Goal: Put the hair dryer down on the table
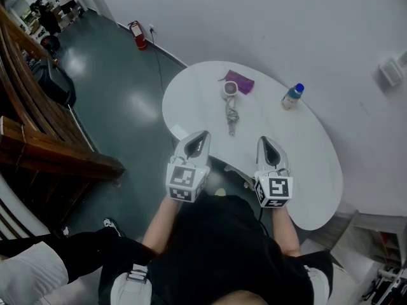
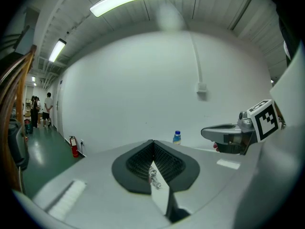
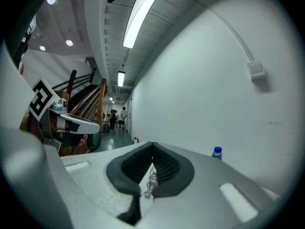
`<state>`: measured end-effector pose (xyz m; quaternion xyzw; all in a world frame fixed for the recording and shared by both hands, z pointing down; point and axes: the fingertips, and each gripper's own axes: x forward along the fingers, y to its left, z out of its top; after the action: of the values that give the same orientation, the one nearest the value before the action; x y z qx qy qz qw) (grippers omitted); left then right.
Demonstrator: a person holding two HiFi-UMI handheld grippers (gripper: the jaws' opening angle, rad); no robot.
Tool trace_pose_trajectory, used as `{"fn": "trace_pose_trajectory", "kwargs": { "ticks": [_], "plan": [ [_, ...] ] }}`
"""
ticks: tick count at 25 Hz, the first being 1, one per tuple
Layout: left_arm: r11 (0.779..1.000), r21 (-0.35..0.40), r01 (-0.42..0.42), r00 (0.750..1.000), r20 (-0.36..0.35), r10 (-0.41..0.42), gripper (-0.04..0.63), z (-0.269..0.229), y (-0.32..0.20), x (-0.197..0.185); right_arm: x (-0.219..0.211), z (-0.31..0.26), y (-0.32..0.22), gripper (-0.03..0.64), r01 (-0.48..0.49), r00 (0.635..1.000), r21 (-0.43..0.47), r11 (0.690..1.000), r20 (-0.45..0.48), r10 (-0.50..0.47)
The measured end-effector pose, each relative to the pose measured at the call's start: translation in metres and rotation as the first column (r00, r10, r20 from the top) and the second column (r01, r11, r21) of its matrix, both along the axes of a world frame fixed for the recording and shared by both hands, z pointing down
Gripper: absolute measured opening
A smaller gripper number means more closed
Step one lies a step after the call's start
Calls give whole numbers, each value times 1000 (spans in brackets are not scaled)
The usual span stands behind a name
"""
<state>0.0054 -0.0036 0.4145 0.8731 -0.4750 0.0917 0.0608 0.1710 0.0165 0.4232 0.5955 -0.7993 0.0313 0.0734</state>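
The right gripper [image 3: 152,147] has its two grey jaws pressed together, black ribbed pads [image 3: 167,166] meeting at the tips. A curly grey cord [image 3: 152,181] shows through the small gap under the tips. A small bottle with a blue cap [image 3: 217,152] stands to the right of the right gripper. The left gripper [image 3: 90,124] is off to the left.

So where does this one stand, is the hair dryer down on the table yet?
Done: the hair dryer lies on the table, its cord trailing toward the person. In hand: nothing; the left tongs and right tongs are shut, empty and clear of it. Remaining: nothing apparent.
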Motion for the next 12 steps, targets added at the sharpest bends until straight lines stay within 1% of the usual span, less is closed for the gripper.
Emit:
{"fn": "trace_pose_trajectory", "kwargs": {
  "ticks": [7,12],
  "plan": [
    [1000,-17,-1,1000,0,1,5,10,11,1,3,12,11,3,0,1000,-28,1000,18,0],
    [1000,-21,2,1000,-5,-2,5,12,12,1,7,13,10,3,-5,999,-31,999,33,6]
  ]
}}
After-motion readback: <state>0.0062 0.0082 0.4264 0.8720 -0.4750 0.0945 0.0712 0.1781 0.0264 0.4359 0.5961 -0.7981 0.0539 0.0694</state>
